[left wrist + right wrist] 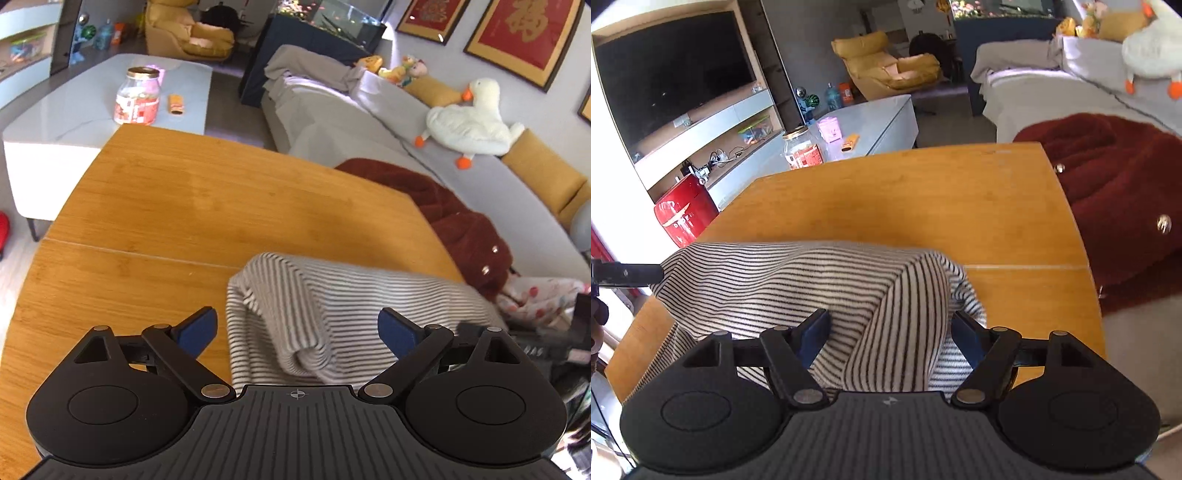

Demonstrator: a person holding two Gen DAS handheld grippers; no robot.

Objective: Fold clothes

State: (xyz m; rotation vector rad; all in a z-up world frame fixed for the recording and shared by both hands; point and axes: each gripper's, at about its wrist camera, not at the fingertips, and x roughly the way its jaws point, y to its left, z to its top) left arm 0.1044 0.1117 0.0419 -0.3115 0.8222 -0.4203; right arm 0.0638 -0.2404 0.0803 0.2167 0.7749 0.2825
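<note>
Striped garment (332,314) lies bunched at the near edge of the wooden surface (184,206), long axis running left–right between the two tools.

Left claw (297,332): jaws spread wide, gripping nothing; the garment's left end and a rolled fold sit directly ahead, between and just under the fingers.

Right claw (888,332): also released, fingers straddling a raised ridge of cloth at the garment's right end.

Judgement: both are about equally near; closing either would pinch cloth straight ahead. Maroon fleece (1108,177) lies off to the right, apart.
</note>
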